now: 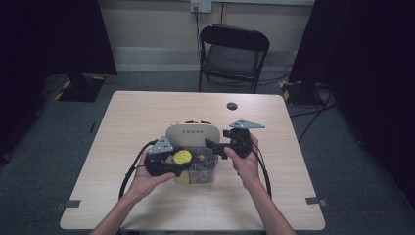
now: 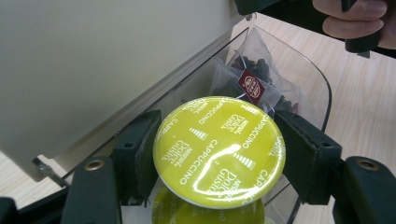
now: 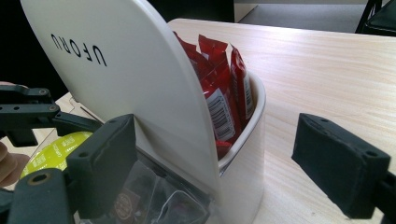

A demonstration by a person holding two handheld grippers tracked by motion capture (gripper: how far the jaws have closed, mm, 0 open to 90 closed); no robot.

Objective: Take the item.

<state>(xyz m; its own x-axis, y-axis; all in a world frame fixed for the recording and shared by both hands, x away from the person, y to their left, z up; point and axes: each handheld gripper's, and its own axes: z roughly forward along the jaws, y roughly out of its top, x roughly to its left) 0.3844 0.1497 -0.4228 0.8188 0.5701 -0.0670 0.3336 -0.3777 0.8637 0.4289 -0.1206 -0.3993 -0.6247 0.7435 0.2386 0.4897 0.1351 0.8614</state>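
Observation:
A yellow-green Dolce Gusto cappuccino capsule [image 2: 219,151] sits flat between the jaws of my left gripper [image 2: 217,154], which is shut on its rim. It hangs just over the clear front bin [image 2: 322,93] of a cream organizer box, seen from above as a capsule [image 1: 182,157] in the left gripper [image 1: 176,161]. Below it lies a second capsule [image 2: 205,215]. My right gripper [image 3: 219,161] is open, its jaws standing either side of the box's raised cream lid [image 3: 130,79] marked UFORU. In the high view the right gripper [image 1: 213,146] is at the lid's right edge.
Clear tea bags with dark leaves [image 2: 254,77] lie in the clear bin. Red sachets [image 3: 224,93] stand in the white rear compartment [image 3: 243,158]. A small dark disc [image 1: 232,105] lies on the far tabletop [image 1: 147,112]. A folding chair [image 1: 234,54] stands beyond the table.

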